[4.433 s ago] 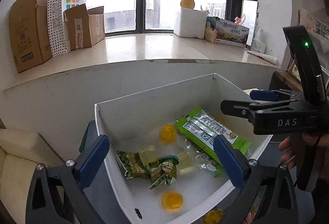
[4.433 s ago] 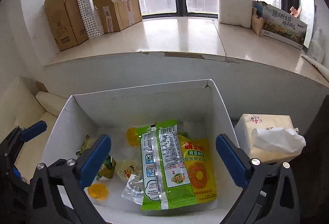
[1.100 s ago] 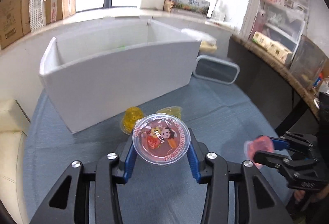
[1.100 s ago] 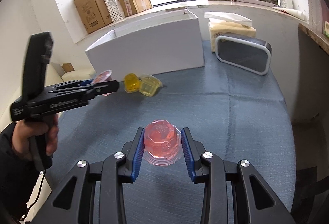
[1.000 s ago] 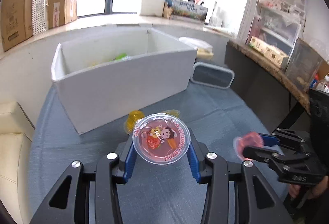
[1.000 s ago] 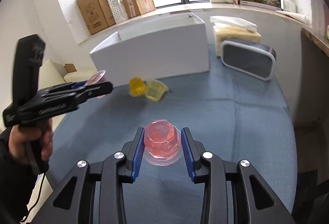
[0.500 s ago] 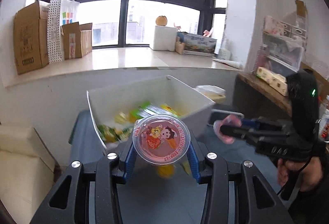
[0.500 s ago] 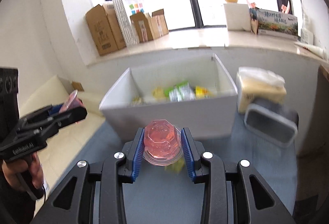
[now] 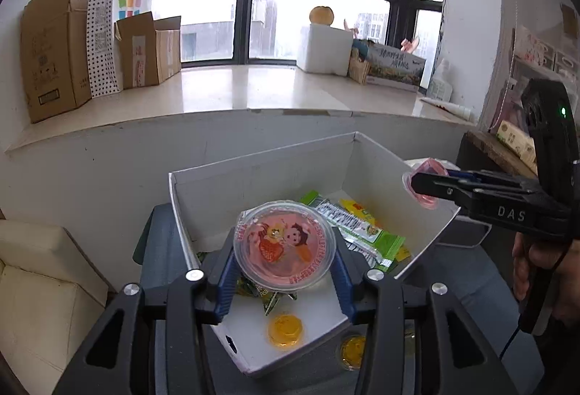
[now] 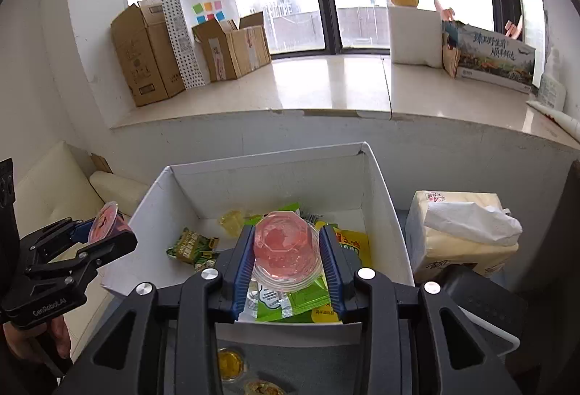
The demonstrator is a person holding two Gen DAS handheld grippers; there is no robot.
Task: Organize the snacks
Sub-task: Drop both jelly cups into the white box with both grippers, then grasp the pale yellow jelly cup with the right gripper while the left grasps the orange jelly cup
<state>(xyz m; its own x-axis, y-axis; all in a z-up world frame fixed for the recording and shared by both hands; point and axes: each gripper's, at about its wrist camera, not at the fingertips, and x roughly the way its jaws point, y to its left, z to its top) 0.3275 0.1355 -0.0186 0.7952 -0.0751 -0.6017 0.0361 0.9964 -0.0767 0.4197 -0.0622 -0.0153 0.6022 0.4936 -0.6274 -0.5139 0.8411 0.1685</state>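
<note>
My left gripper [image 9: 283,270] is shut on a pink jelly cup [image 9: 283,246] with a cartoon lid, held above the near left part of the white box [image 9: 261,163]. My right gripper [image 10: 286,262] is shut on a second pink jelly cup [image 10: 285,246], bottom up, over the box's front edge [image 10: 290,328]. Each gripper shows in the other's view, the right one [image 9: 420,182] and the left one [image 10: 108,231]. In the box lie a green packet [image 9: 362,228], a yellow packet [image 10: 353,244], small green packs [image 10: 192,248] and a yellow jelly [image 9: 285,326].
Two yellow jelly cups [image 10: 230,366] sit on the blue-grey table in front of the box. A tissue pack [image 10: 460,231] and a dark tray [image 10: 485,308] stand right of the box. Cardboard boxes [image 10: 152,50] line the windowsill. A cream sofa [image 9: 43,271] is at left.
Both grippers have risen from the table with their pink jelly cups and moved forward over the white box. The box's inside now shows from above.
</note>
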